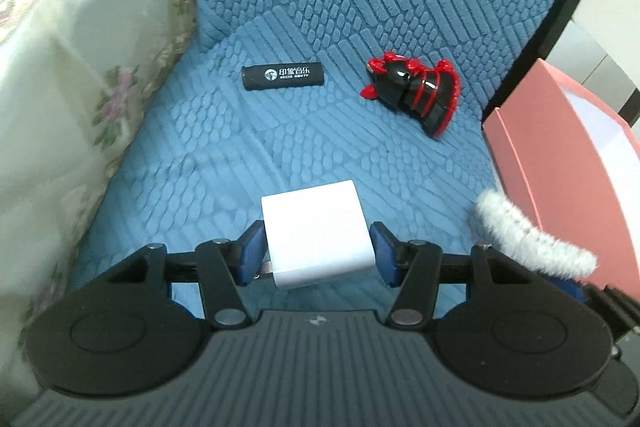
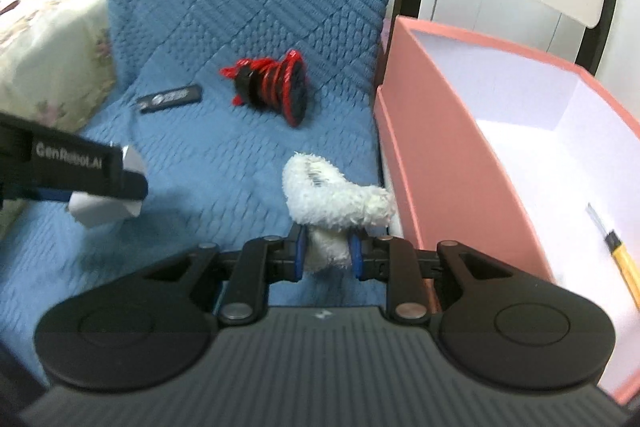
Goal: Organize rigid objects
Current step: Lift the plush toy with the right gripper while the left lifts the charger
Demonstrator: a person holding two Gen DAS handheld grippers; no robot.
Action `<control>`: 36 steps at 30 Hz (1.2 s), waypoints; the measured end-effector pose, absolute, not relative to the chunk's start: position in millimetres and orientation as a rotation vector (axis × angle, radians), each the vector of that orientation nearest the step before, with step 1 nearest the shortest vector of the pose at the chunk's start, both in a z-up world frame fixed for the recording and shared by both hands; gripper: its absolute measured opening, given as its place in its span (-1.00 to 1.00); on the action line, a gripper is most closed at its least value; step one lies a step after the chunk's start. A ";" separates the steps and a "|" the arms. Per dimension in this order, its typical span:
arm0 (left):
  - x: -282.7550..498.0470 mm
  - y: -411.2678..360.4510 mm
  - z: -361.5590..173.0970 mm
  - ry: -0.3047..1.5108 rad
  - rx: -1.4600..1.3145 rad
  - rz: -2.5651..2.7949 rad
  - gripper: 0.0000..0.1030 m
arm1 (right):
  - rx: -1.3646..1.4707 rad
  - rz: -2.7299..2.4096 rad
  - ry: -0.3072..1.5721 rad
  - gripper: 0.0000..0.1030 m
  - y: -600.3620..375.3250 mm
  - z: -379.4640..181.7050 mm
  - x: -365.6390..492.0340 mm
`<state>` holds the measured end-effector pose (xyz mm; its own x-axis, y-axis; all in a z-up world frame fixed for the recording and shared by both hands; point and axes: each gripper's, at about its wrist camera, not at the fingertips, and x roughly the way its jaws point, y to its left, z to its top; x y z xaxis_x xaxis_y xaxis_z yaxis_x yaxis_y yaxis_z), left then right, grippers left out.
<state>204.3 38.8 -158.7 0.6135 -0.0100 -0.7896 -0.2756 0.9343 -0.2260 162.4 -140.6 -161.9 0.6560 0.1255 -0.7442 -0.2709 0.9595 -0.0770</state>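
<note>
White charger point(image 1: 316, 233) between left gripper point(image 1: 316, 253) fingers point(image 1: 251, 253)

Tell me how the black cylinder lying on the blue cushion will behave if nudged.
The black cylinder looks rigid and smooth, lying on its side, so it would probably roll. The ribbed blue cushion may slow it.

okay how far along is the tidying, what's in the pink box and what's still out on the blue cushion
Done: one yellow-handled tool lies in the pink box.
In hand: the left claw grips a white charger, and the right claw grips a fluffy white item.
Left: the black stick and the red-and-black figurine still lie on the blue cushion.
</note>
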 end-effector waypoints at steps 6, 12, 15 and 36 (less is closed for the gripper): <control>168.5 30.5 -152.2 0.884 -0.390 0.138 0.20 | -0.197 0.281 0.853 -0.51 -142.2 -153.7 133.2; 147.8 15.4 -152.6 0.893 -0.392 0.135 0.20 | -0.211 0.329 0.876 -0.51 -147.5 -150.2 114.9; 143.1 12.6 -153.1 0.894 -0.398 0.135 0.20 | -0.205 0.341 0.908 -0.49 -148.5 -156.6 117.1; 148.6 19.7 -156.7 0.902 -0.438 0.148 0.16 | -0.147 0.368 0.871 -0.36 -145.8 -175.3 136.7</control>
